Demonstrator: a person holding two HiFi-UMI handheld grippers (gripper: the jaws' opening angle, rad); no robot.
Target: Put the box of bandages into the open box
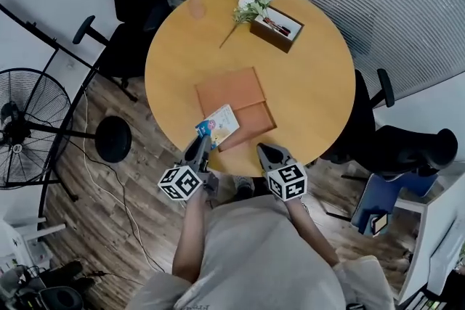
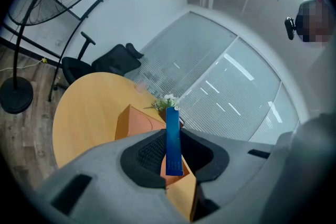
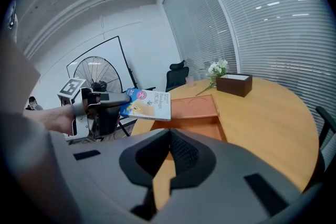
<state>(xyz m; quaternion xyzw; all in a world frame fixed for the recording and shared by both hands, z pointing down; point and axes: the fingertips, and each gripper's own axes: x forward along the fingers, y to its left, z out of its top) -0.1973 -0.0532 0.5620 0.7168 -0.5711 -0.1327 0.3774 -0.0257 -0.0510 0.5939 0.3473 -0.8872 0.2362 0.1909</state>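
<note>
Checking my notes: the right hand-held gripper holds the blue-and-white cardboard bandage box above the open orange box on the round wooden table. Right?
No: the left hand-held gripper holds the blue-and-white cardboard bandage box above the open orange box on the round wooden table, as the head view shows.

Right gripper [image 3: 170,131] in foreground: jaws together, nothing between. Beyond, round wooden table [image 3: 262,113]. Left gripper [image 3: 122,102] at left, jaws clamped on box of bandages [image 3: 149,104], held flat above near end of open box [image 3: 210,119]. Far edge: dark brown box [image 3: 234,84], flowers [image 3: 216,69] beside. Fan [image 3: 100,73], office chair [image 3: 177,76] behind.
</note>
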